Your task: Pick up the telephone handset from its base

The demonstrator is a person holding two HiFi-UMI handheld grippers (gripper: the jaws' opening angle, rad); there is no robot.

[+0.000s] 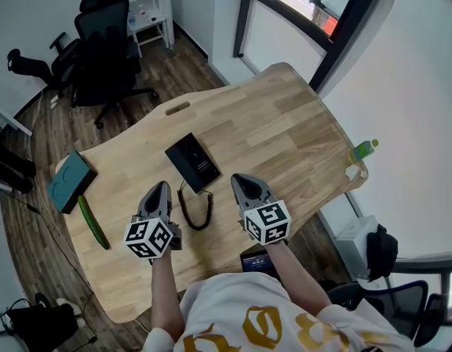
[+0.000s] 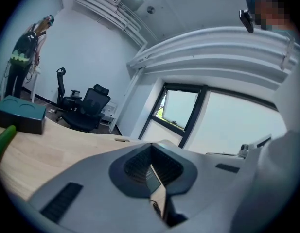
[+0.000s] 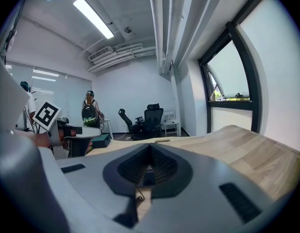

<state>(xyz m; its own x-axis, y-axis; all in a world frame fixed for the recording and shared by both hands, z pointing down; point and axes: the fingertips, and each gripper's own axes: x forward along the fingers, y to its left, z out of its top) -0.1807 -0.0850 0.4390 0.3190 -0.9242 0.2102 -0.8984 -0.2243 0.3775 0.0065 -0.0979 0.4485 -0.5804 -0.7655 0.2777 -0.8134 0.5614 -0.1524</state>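
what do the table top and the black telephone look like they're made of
Table top: light wood, probably joined boards, matte; grain and plank seams show. Telephone: likely black plastic, smooth with a faint sheen; too small to be sure.

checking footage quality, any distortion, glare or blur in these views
Head view: sharp, evenly lit, no glare on the table. Left gripper view: heavy fisheye, dark corners, mosaic patch upper right. Right gripper view: same fisheye, ceiling light blown out.
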